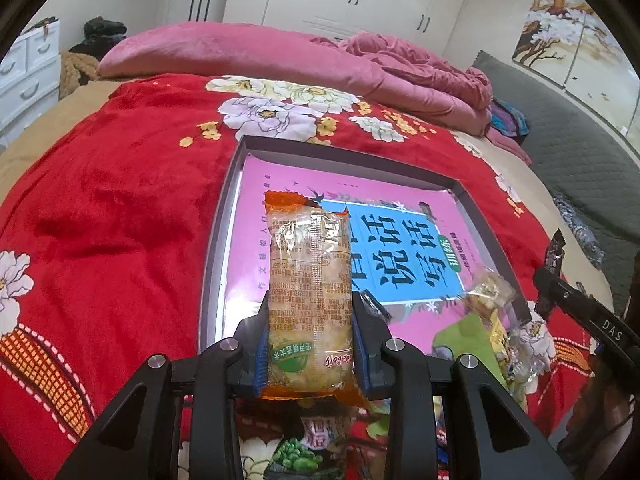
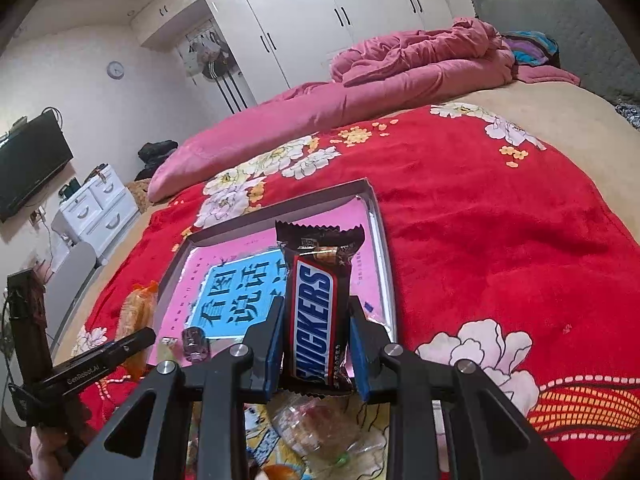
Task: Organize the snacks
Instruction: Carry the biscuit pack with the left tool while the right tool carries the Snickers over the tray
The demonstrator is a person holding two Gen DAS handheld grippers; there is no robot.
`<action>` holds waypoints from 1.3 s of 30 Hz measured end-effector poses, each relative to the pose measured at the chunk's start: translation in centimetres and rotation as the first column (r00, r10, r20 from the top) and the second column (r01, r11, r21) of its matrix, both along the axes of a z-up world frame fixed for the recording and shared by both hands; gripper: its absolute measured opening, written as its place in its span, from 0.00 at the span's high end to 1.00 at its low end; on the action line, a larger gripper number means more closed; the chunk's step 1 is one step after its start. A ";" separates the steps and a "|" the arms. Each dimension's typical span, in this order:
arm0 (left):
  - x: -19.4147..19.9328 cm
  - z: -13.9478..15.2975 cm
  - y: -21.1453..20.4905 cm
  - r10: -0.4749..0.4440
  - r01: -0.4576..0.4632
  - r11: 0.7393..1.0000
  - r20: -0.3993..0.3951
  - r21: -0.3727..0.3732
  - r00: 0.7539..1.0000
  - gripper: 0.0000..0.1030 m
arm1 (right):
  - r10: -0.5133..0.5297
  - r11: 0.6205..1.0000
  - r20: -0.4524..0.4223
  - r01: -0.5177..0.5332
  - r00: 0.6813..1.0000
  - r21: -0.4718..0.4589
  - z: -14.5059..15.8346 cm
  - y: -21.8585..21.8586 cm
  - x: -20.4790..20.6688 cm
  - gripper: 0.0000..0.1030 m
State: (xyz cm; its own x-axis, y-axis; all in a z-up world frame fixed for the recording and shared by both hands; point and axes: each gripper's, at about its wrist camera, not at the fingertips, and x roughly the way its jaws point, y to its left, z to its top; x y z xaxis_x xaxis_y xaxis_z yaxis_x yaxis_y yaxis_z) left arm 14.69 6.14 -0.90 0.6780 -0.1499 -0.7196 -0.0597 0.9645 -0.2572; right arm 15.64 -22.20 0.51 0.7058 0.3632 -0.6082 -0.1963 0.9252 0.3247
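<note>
My left gripper (image 1: 310, 308) is shut on an orange-ended clear snack packet (image 1: 310, 292) and holds it upright over the near left part of a grey shallow box (image 1: 224, 216) lined with a pink and blue book (image 1: 400, 256). My right gripper (image 2: 316, 308) is shut on a Snickers bar (image 2: 316, 308) and holds it above the box's near edge (image 2: 280, 204). The left gripper and its packet (image 2: 136, 312) show at the left of the right wrist view. The right gripper with the bar (image 1: 554, 264) shows at the right edge of the left wrist view.
Loose snacks lie on the red floral blanket (image 1: 120, 200) near the box: a clear-wrapped candy pile (image 1: 492, 308), a green pea packet (image 1: 300, 452), a clear wrapped pastry (image 2: 316, 428). A pink duvet (image 1: 320, 64) lies beyond. White wardrobes (image 2: 320, 20) and drawers (image 2: 96, 208) stand behind.
</note>
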 end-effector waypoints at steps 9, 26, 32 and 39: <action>1.5 -0.9 0.2 0.016 -0.016 1.000 -0.023 0.015 1.000 0.67 | -0.024 0.999 -0.011 0.024 1.000 -0.033 -0.7 -0.3 1.7 0.71; 2.0 -1.6 -0.5 -0.002 0.002 1.000 -0.044 0.020 0.999 0.67 | -0.013 0.998 -0.083 0.009 0.996 -0.054 -2.7 0.2 3.6 0.71; 2.1 -1.8 -0.5 -0.004 0.004 1.000 -0.051 0.016 0.999 0.67 | 0.016 0.999 -0.091 -0.020 0.996 -0.038 -3.0 0.8 3.4 0.71; 2.5 -2.1 -0.5 -0.007 0.008 1.000 -0.065 0.011 0.998 0.66 | 0.070 0.997 -0.088 -0.073 0.994 -0.025 -3.0 1.8 3.4 0.71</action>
